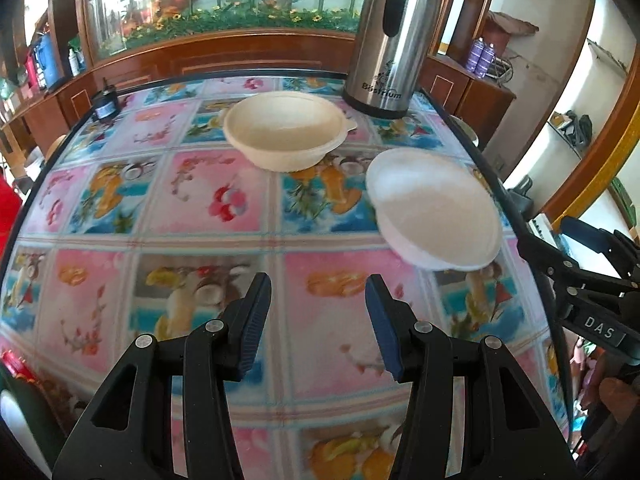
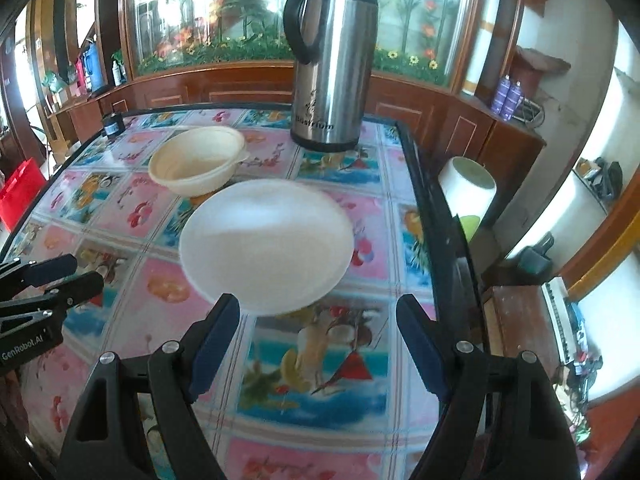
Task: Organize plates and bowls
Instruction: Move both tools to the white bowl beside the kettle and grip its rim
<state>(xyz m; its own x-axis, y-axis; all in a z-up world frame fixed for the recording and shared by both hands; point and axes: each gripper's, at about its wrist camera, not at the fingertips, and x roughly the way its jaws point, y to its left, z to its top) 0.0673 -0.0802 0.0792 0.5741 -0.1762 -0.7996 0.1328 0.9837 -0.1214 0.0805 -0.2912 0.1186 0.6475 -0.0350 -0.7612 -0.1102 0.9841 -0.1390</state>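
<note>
**Two light bowls, both hand-held grippers empty**

My left hand-held gripper (image 1: 318, 322) hangs over the patterned surface (image 1: 224, 236) with its jaws partly apart and nothing between them. My right hand-held gripper (image 2: 318, 344) stands wider, also empty, its fingertips just short of the white bowl (image 2: 266, 244).

In the right wrist view the white bowl lies at 12 o'clock from my right jaws, mouth up. The cream bowl (image 2: 198, 160) sits beyond it at 11 o'clock, also mouth up, close by but apart as far as I can tell. The steel flask (image 2: 330, 68) stands behind at 1 o'clock.

Both bowls look thin, light and slightly flexible, likely disposable; I'd judge they slide easily on this glossy surface and could dent under a hard squeeze. The rim is the place to pinch, one pad inside, one outside. Being round, neither has a long axis; the cream bowl's small tab (image 2: 243, 155) points toward the flask.
</note>
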